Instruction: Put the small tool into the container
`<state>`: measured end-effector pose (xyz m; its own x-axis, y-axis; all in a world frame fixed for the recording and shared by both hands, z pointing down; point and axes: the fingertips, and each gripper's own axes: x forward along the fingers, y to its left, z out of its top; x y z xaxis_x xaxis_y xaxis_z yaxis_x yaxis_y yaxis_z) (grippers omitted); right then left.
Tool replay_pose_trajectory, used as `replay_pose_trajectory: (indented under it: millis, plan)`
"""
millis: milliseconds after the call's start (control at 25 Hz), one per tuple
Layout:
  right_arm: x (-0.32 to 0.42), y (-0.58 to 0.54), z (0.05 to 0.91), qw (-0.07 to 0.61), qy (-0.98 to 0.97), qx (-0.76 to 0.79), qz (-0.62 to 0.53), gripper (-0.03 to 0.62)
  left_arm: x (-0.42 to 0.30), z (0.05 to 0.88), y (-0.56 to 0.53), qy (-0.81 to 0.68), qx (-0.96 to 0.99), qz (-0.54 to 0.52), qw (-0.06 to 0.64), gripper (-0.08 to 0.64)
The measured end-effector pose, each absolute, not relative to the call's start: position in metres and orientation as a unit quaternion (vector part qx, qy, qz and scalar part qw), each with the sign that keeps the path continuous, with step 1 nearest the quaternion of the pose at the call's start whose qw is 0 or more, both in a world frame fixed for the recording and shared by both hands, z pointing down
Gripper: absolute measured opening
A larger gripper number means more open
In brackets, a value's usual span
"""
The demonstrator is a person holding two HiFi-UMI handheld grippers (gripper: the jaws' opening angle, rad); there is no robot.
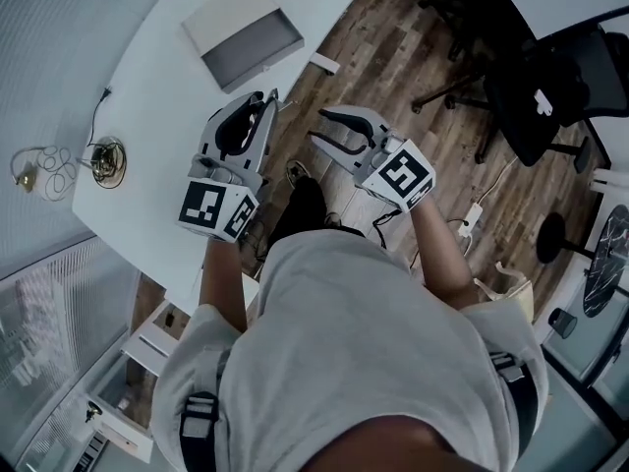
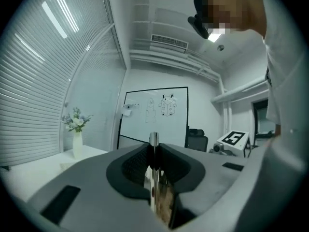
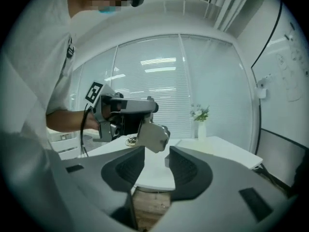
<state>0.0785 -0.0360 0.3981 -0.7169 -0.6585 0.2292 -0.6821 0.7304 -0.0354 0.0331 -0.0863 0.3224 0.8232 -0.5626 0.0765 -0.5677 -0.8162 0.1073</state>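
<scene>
My left gripper [image 1: 263,102] is held over the near edge of the white table [image 1: 147,116], shut on a small flat metal tool [image 2: 155,190]. The tool stands on edge between the pads and pokes out past the tips. The right gripper view shows that gripper [image 3: 123,112] from the side, with the shiny tool [image 3: 153,137] hanging from it. My right gripper [image 1: 320,126] hovers over the wooden floor just right of the left one, open, with nothing between its jaws [image 3: 155,161]. The grey open container [image 1: 251,47] lies on the table beyond the left gripper.
A coiled cable [image 1: 44,170] and a round brass object [image 1: 104,161] lie at the table's left end. A vase of flowers [image 3: 200,122] stands on the table. Black office chairs [image 1: 560,87] stand at the right, and white drawers [image 1: 138,362] sit below the table.
</scene>
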Motion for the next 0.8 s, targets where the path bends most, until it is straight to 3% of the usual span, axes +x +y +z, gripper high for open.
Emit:
replay_pose_trajectory:
  millis: [40, 440, 640, 720, 800]
  plan:
    - [0.075, -0.042, 0.402, 0.105, -0.933, 0.337, 0.067, 0.163, 0.036, 0.322, -0.093, -0.282, 0.957, 0.022, 0.068, 0.083]
    - [0.085, -0.105, 0.404, 0.058, -0.952, 0.267, 0.139, 0.163, 0.061, 0.324, -0.131, -0.161, 0.983, 0.038, 0.083, 0.083]
    - [0.084, -0.105, 0.414, 0.071, -0.962, 0.217, 0.15, 0.162, 0.08, 0.328, -0.132, -0.148, 0.984, 0.041, 0.09, 0.083]
    - [0.082, -0.103, 0.414, 0.075, -0.966, 0.199, 0.144, 0.076, 0.082, 0.328, -0.133, -0.157, 0.983, 0.039, 0.09, 0.083]
    - [0.083, -0.101, 0.412, 0.076, -0.97, 0.187, 0.133, 0.062, 0.08, 0.327, -0.135, -0.174, 0.98, 0.032, 0.093, 0.083]
